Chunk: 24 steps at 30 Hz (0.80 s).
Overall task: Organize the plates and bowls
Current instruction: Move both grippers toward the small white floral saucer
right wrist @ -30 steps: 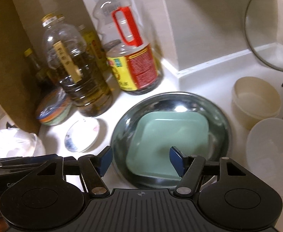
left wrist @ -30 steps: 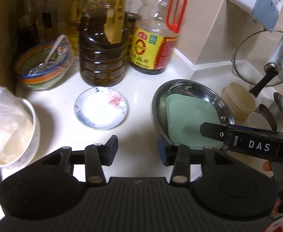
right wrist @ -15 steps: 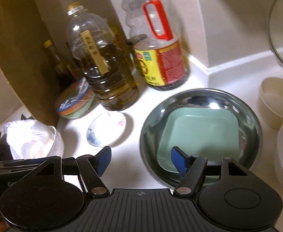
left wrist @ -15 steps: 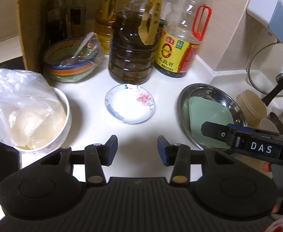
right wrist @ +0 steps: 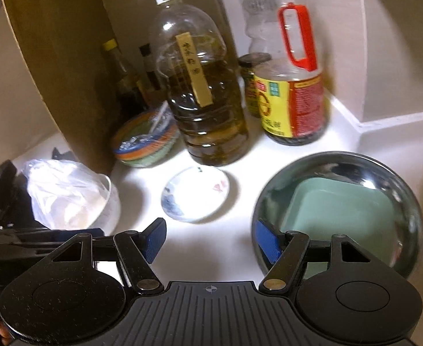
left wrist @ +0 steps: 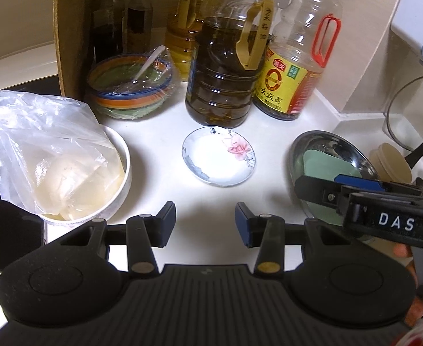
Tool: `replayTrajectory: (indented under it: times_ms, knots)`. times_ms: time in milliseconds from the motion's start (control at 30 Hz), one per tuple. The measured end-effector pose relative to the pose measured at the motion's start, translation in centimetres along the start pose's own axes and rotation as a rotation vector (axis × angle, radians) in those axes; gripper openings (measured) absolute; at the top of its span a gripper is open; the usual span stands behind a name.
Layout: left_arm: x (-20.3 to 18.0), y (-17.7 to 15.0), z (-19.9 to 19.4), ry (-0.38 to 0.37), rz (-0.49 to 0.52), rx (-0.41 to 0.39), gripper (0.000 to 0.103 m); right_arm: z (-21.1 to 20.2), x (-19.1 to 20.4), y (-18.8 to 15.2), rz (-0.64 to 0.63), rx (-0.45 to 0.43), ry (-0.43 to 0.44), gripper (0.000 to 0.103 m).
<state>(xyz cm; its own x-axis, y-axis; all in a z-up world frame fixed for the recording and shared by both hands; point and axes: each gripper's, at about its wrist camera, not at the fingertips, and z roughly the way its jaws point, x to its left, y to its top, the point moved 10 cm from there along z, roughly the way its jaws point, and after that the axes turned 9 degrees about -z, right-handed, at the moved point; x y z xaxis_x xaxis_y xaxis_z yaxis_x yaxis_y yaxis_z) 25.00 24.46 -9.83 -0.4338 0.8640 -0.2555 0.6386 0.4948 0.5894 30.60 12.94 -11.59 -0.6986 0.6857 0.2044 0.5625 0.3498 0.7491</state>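
Both hand-held grippers hover over the white surface [left wrist: 153, 141], jaws spread and pinching nothing: the left hand-held gripper [left wrist: 205, 222] at lower centre of its view, the right hand-held gripper [right wrist: 208, 238] likewise in its own. The small flowered saucer [left wrist: 218, 155] sits mid-frame, apart from everything, just ahead of the left jaws. The steel plate [right wrist: 338, 210], lower right of the right view, carries a green square dish [right wrist: 338, 204] nested inside. Likely next step is taking the saucer to stack it there. Risks: the saucer is shallow and glazed, so a pinch on its thin rim may slip or tip it. The big oil bottle [left wrist: 226, 69] and soy bottle [left wrist: 295, 66] stand close behind it; an overshoot could knock them. The white bowl with the plastic bag [left wrist: 52, 155] crowds the left side, and the bag could snag a finger. The two tools work near each other and could collide. The right view is blurred, so fine spacing there is uncertain.
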Motion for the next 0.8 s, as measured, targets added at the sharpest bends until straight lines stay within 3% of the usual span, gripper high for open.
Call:
replayTrajectory:
  times_ms: [600,800]
  knots:
    - [-0.3,2.0,3.3,0.024,-0.012,0.009,0.042,3.9,-1.7,1.9,-0.004,0.007,0.014,0.068]
    - [-0.5,2.7,4.6,0.033,-0.014,0.015,0.042,5.1,-2.3,2.4,-0.010,0.015,0.024,0.060]
